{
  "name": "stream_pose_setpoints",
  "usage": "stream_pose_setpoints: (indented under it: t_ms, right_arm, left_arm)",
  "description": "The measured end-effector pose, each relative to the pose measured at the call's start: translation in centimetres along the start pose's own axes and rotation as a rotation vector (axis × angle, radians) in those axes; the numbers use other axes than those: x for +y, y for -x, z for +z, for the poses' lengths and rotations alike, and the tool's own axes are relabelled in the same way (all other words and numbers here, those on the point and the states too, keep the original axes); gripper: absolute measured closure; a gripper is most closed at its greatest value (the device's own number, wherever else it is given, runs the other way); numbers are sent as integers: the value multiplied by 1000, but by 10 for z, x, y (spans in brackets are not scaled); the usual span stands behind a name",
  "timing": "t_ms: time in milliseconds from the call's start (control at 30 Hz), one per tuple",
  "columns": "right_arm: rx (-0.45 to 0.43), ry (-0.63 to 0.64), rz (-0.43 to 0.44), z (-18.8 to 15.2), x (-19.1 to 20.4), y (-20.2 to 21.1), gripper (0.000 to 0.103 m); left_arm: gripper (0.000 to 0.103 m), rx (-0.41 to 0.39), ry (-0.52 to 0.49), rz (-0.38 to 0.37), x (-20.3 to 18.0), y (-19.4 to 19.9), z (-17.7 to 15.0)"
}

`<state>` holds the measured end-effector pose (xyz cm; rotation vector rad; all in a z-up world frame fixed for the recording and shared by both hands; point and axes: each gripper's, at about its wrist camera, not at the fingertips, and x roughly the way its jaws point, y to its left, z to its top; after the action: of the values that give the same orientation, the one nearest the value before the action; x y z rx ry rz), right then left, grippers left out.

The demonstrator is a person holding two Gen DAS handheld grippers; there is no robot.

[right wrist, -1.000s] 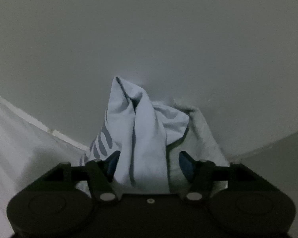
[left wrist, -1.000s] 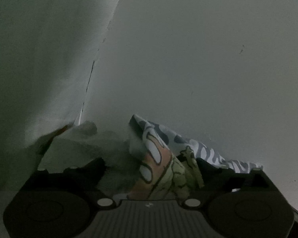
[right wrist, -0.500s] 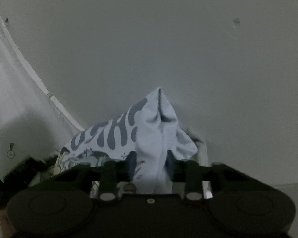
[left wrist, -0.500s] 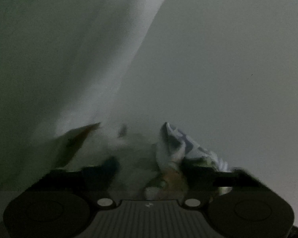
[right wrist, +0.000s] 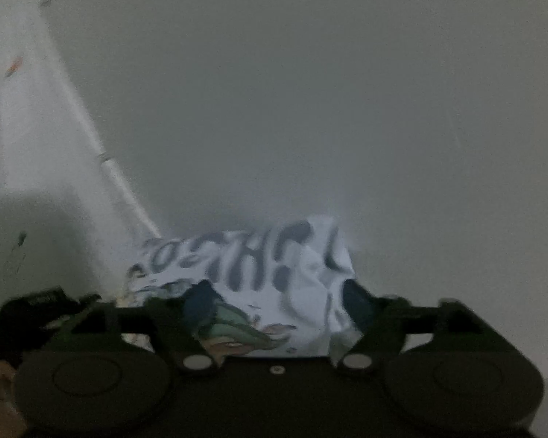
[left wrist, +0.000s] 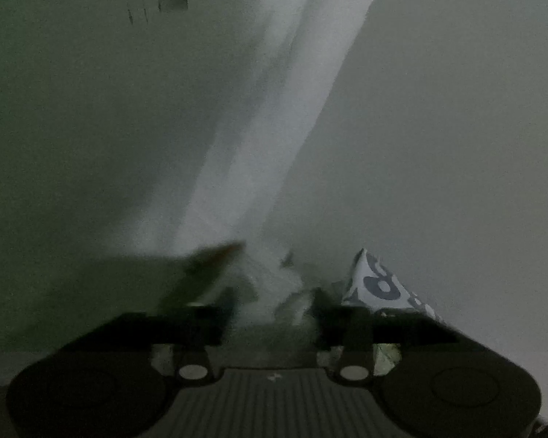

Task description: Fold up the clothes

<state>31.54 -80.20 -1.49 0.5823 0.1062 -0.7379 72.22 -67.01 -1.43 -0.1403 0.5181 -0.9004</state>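
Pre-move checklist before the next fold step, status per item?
1. Right gripper has cloth between its fingers: ok; printed shirt bunched there.
2. Right gripper clamped shut: cannot tell; fingers look spread, frame blurred.
3. Left gripper on fabric: cannot tell; pale cloth in the gap, too dark and blurred.
4. Shirt flat: not ok; crumpled.
5. Views sharp enough: not ok; both smeared and dim.

garment (right wrist: pixel 259 273): 1 | grippers: 2 (left gripper (left wrist: pixel 274 310), right gripper (right wrist: pixel 277 306))
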Motion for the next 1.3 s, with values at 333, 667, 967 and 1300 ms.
stream_pose_setpoints:
  t_ms: [333, 667, 967, 1300]
  right_arm:
    - [14, 400, 225, -17, 65, 100, 0]
    - [77, 514, 583, -59, 118, 237, 0]
    - [160, 537, 728, -126, 128, 366, 0]
    - [294, 636, 719, -188, 115, 516, 0]
  left_arm:
    - [0, -250, -88, 180, -44, 252, -59]
    - [0, -466, -70, 521, -103, 474, -175]
    - [0, -392, -17, 674, -147, 621, -278]
    - [0, -248, 89, 771, -172, 752, -369]
